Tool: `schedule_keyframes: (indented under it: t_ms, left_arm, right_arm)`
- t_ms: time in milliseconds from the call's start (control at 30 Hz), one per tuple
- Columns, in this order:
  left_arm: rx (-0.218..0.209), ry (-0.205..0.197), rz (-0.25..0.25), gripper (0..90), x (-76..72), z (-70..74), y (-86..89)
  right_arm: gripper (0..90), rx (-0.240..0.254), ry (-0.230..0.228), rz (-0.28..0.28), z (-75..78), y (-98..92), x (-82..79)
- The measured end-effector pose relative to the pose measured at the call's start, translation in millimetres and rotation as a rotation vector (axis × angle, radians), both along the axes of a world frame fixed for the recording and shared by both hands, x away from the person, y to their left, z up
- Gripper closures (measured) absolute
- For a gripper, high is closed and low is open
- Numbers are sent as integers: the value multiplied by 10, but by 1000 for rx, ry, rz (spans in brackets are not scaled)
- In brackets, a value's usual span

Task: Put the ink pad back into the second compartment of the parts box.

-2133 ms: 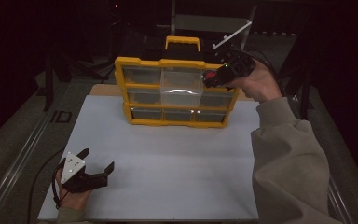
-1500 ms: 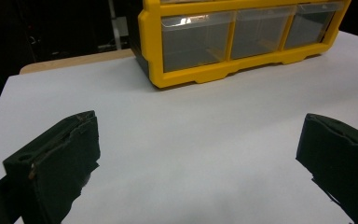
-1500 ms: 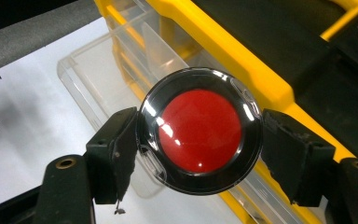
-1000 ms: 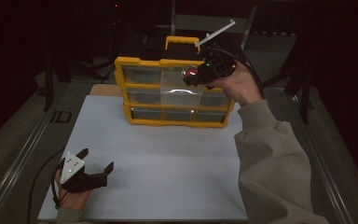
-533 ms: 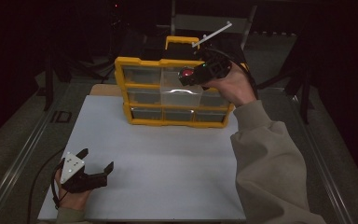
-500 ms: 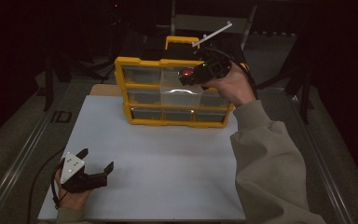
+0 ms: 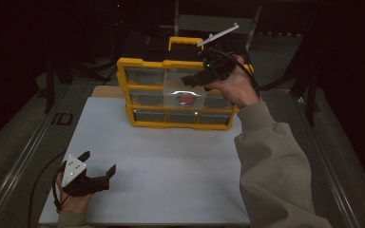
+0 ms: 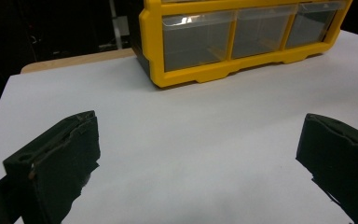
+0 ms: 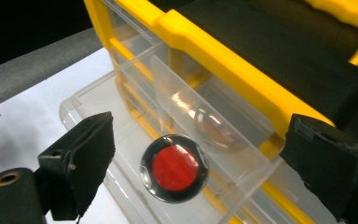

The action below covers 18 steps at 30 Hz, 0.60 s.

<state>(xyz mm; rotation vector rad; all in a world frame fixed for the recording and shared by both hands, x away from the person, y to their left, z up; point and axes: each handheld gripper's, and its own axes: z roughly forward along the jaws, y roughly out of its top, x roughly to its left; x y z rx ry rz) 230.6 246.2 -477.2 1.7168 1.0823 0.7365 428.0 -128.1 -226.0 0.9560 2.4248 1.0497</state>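
A yellow organizer (image 7: 180, 124) with clear drawers stands at the back of the white board (image 7: 171, 175). Its middle drawer (image 7: 171, 97) is pulled out. A red disc with a dark rim (image 7: 186, 99) lies inside it, apart from the jaws. My right gripper (image 7: 195, 80) hovers just above that drawer; its jaws have just been opening and stand open with nothing pressed between them. In the right gripper view the disc (image 9: 175, 168) lies on the drawer floor (image 9: 98, 107) below the gripper (image 9: 200, 140). My left gripper (image 7: 100, 161) rests open at the board's front left, facing the organizer (image 8: 242, 70).
The organizer's yellow handle (image 7: 185, 42) sticks up at its back, with a white rod (image 7: 218, 35) slanting behind it. A metal rail (image 7: 24, 156) runs along the table's left side. Bare white board lies between the organizer and my left gripper (image 8: 200, 140).
The right hand moved left to above the pulled-out drawer with the red disc in its jaws. The jaws then opened, and the disc now lies in the drawer. The left gripper has not moved.
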Motion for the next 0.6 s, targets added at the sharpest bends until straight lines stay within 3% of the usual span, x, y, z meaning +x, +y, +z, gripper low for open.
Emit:
schedule_keyframes:
  t_ms: [600]
  left_arm:
    - [-1, 1, 1, 0, 0, 0, 1]
  right_arm:
    - [87, -53, 0, 3, -34, -90, -4]
